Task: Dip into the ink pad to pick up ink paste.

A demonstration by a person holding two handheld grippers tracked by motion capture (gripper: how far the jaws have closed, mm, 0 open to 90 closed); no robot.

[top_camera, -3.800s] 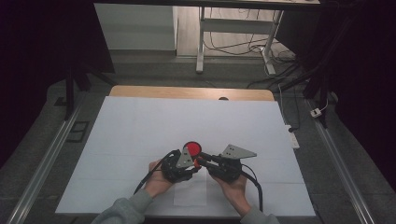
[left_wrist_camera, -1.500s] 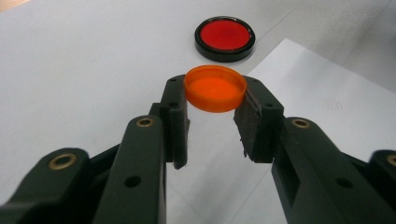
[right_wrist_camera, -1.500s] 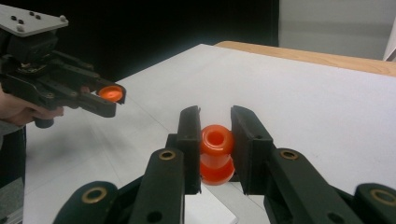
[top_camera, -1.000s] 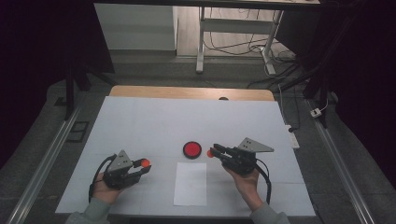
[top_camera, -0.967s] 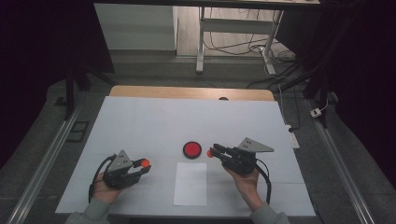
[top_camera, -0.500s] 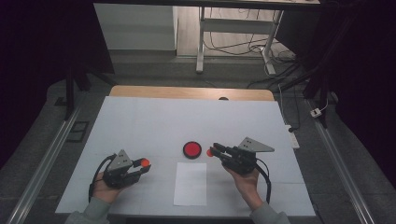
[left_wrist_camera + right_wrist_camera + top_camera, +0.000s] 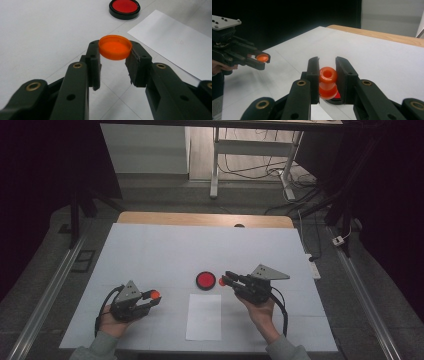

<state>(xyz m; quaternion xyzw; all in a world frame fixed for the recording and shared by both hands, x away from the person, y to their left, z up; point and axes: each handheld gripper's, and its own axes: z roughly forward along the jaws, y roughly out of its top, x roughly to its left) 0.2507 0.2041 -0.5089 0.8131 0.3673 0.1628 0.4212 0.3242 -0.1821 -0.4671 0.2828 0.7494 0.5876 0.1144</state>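
On white matte table [image 7: 150,250], left tongs [image 7: 113,58] gripping round translucent orange cap [image 7: 115,47]

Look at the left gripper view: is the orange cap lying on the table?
No, the orange cap is clamped between the left gripper's jaws, above the table.

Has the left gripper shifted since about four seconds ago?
Yes. The left gripper has moved leftward, away from the red ink pad, holding the orange cap.
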